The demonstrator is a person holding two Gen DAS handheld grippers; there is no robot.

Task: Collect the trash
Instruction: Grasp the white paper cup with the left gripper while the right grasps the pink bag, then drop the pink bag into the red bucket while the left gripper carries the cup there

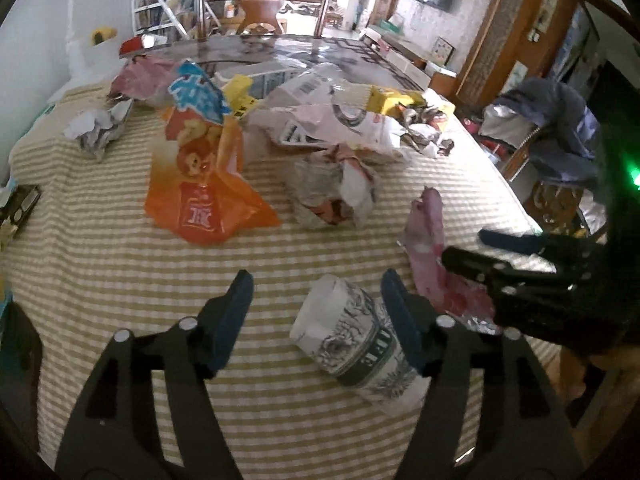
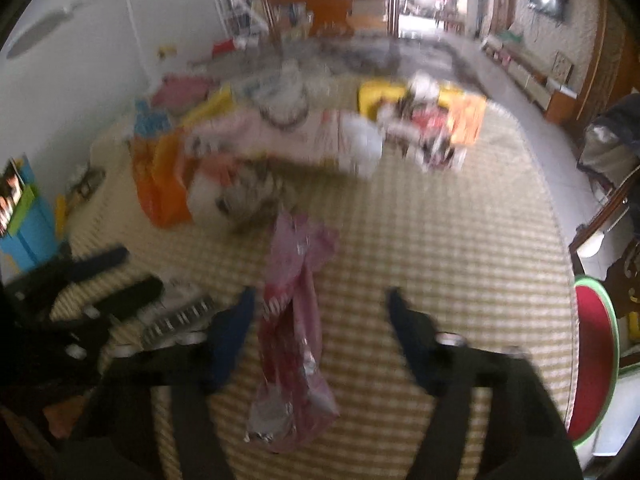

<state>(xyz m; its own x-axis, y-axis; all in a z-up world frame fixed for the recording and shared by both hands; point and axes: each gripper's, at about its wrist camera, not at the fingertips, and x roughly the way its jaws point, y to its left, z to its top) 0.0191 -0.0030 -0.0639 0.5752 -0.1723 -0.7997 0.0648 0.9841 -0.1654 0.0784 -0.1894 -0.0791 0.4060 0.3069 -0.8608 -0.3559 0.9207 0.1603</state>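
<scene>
Printed paper wad (image 1: pixel 360 348) partly hidden behind left gripper (image 1: pixel 316 312) finger.

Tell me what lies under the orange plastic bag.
The orange plastic bag lies flat on the striped tablecloth, its top end tucked under a blue-printed wrapper. Only cloth shows around its edges; anything beneath the bag is covered.

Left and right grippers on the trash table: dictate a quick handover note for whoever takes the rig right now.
Left gripper: open, printed paper wad between its fingers, touching one.
Right gripper: open around pink wrapper, which lies beside the left finger; not pinched yet.
Orange bag, crumpled paper and the far pile lie on the striped cloth.
Done: nothing visibly collected. Left: everything; no bin in view.
</scene>
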